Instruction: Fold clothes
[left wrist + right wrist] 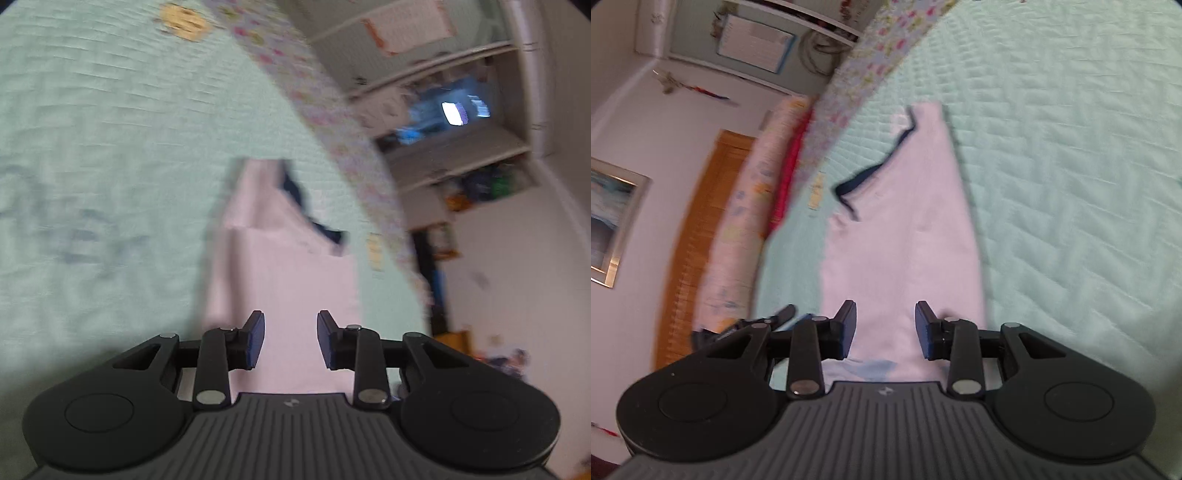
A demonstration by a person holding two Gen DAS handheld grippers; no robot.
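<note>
The pale pink cotton garment [901, 229] lies flat on the mint-green quilted bedspread [1071, 184], folded into a long narrow strip running away from both cameras, near the bed's flowered border. A dark navy trim [866, 177], probably a neckline or strap, curls out along one edge at its far half. The cloth looks smooth, though both views are blurred.

The left tool [291, 339] and the right tool [885, 330] both hover over the near end of the strip, each released, with a clear gap between the pads and nothing in it.

The next fold likely brings one end over the other. To do it well, each tool should pinch a near corner through every layer, lift both together at an even height, carry them straight along the strip, and lay the edge down squarely so the navy trim tucks inside.
</note>
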